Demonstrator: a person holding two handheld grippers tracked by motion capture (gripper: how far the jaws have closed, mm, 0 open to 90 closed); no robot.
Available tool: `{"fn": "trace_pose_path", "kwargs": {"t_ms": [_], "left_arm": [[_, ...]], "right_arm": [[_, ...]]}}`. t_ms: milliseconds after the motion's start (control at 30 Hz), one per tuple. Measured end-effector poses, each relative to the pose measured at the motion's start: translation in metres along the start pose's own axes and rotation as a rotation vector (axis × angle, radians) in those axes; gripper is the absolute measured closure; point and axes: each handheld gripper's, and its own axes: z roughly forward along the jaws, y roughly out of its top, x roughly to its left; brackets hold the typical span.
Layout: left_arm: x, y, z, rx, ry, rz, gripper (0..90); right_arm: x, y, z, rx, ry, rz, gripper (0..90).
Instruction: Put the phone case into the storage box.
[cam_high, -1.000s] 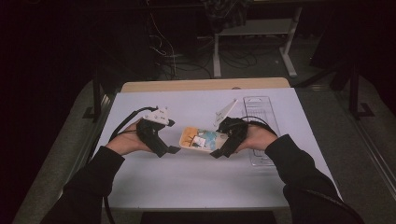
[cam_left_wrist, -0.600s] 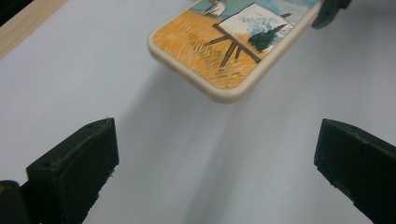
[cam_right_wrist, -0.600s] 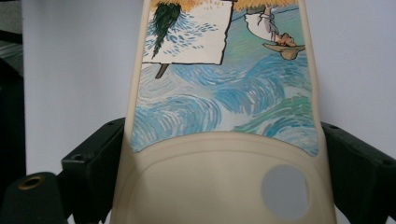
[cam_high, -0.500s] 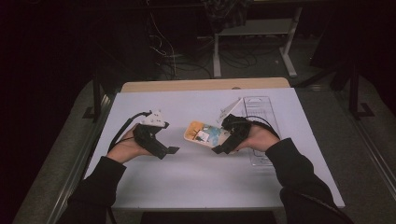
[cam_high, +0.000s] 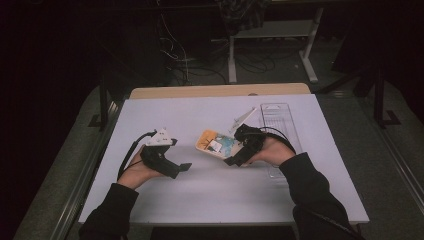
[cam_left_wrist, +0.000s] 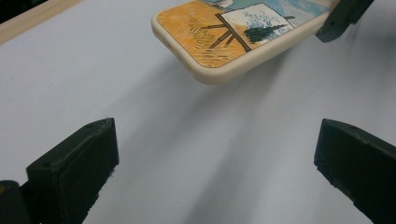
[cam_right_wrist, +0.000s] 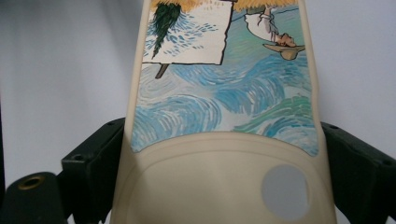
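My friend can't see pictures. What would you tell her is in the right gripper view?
A cream-edged phone case painted with blue swirling waves, a small easel picture and a figure in a straw hat sits clamped between the right gripper's two black jaws. It reaches away over the plain white table, with a round hole near its close end.

Left hand-held gripper (cam_high: 184, 167) gaping; right hand-held gripper (cam_high: 231, 161) clamped (both low).

No legible text, label, brand, number or sign in any view. The phone case (cam_right_wrist: 224, 112) carries only a painted scene: an easel with canvas, blue swirls, orange ground, a hatted figure. No lettering on it.
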Motion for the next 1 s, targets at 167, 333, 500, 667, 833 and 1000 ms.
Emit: {"fn": "trace_pose_path", "kwargs": {"t_ms": [167, 333, 500, 667, 833, 1000], "left_arm": [[-0.003, -0.008, 0.004, -0.017, 0.005, -0.037, 0.0], [-0.006, -0.012, 0.012, -0.005, 0.0, -0.034, 0.0], [-0.006, -0.015, 0.019, 0.025, -0.007, -0.04, 0.0], [-0.007, -0.016, 0.022, 0.025, -0.002, -0.033, 0.0], [-0.009, -0.016, 0.023, 0.027, 0.004, -0.015, 0.0], [-0.013, -0.016, 0.026, 0.037, 0.009, 0.029, 0.0]], "right_arm": [[-0.001, -0.002, 0.002, -0.014, 0.001, 0.007, 9.9], [-0.004, -0.008, 0.005, -0.009, 0.004, 0.022, 9.8], [-0.006, -0.01, 0.005, -0.01, 0.001, 0.021, 9.8], [-0.006, -0.01, 0.004, -0.013, 0.008, 0.036, 9.8], [-0.005, -0.009, 0.005, -0.02, 0.008, 0.027, 9.8], [-0.004, -0.008, 0.005, -0.013, 0.014, 0.034, 9.8]]}}
